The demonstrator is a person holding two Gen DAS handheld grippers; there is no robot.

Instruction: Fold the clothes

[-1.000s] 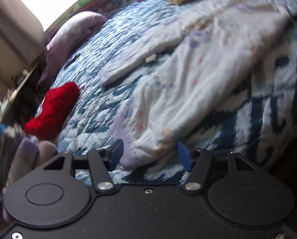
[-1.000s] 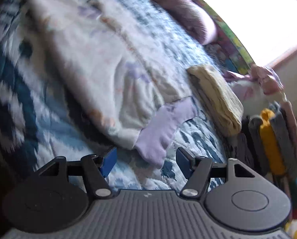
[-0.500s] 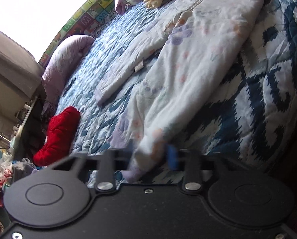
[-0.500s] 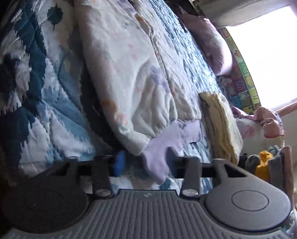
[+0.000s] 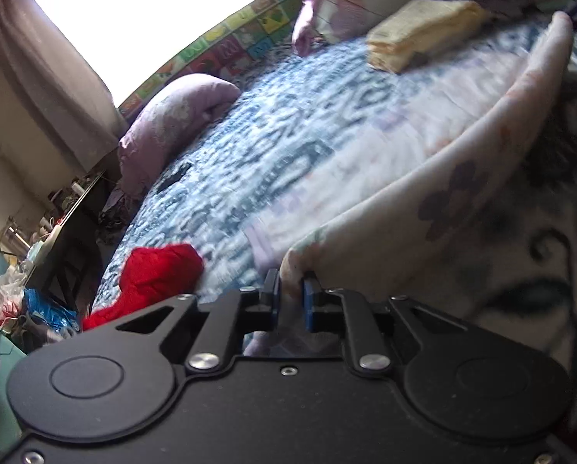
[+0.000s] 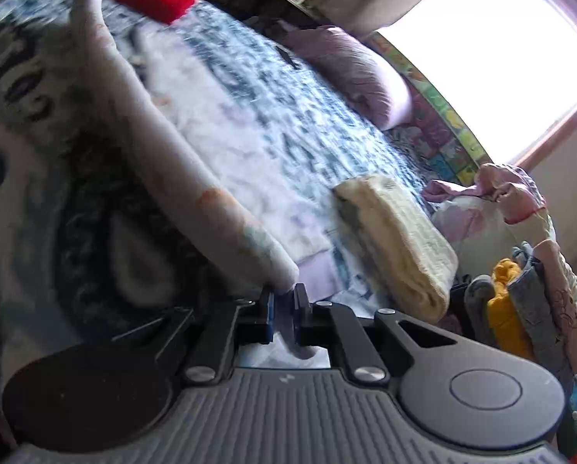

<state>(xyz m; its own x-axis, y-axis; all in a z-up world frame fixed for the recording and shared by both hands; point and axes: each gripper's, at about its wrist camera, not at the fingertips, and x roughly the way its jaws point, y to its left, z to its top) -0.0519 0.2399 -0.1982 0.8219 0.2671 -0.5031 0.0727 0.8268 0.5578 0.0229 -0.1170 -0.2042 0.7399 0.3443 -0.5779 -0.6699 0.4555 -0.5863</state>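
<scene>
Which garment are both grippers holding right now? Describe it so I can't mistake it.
On the blue-and-white patterned quilt, it is the pale floral garment stretched between the left gripper and the right gripper. Unlike the folded yellow piece and the red knit, it has lilac cuffs.

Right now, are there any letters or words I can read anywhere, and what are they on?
None can be read for sure.
Colourful alphabet play mat behind the bed: big letter shapes on its tiles, too blurred to name.
Floral pyjama garment: only flower prints, no words.
Left gripper and right gripper: no readable label.
</scene>
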